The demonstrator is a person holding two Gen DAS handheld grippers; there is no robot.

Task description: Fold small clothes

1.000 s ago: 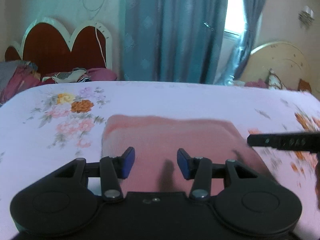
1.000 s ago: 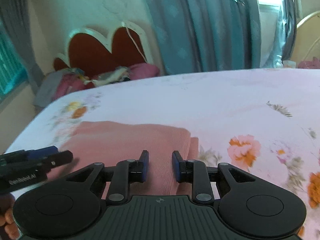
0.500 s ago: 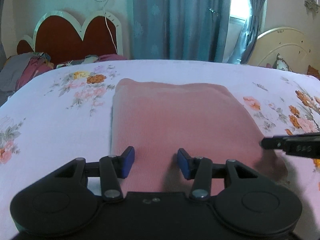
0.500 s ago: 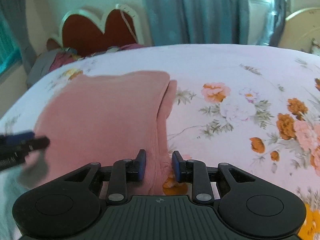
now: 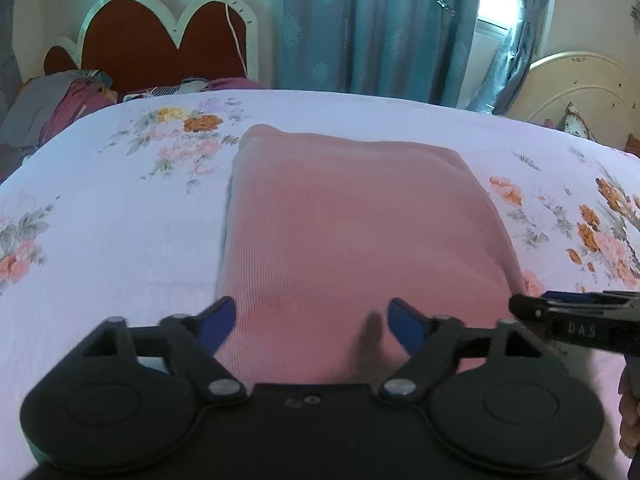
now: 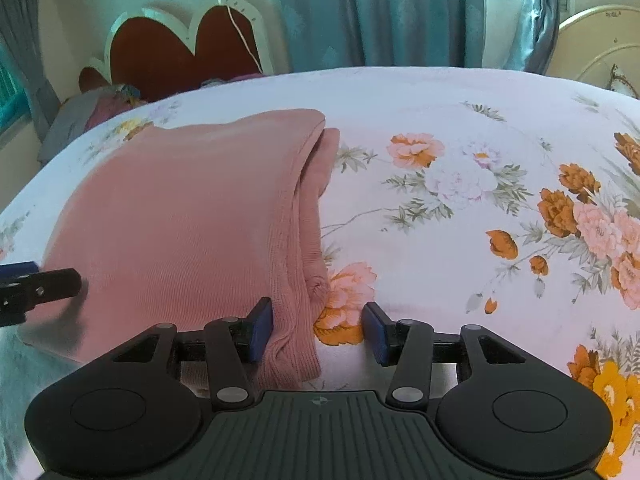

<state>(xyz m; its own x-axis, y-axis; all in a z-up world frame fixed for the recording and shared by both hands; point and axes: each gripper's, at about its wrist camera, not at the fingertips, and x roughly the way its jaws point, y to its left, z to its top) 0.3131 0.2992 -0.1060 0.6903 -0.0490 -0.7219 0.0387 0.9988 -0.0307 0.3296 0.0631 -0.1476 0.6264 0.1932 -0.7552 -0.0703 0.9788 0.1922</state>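
The pink garment is lying folded into a neat rectangle on the bed, just ahead of both tongs. The left tongs are standing wide and gripping nothing, with the near left part of the garment showing between their tips. The right tongs are also parted — the garment's near right edge is sitting between them, along with a strip of flowered sheet.

The fold looks close to done, or ready for one more halving. The risk is lying at the right edge: there the layers are stepped, a lower layer peeking out beside the top one. If the right tongs are closing on the upper layer alone, the stack may be peeling apart and skewing the fold. The sheet could also be getting pinched along with the cloth — dragging it and wrinkling the pile.
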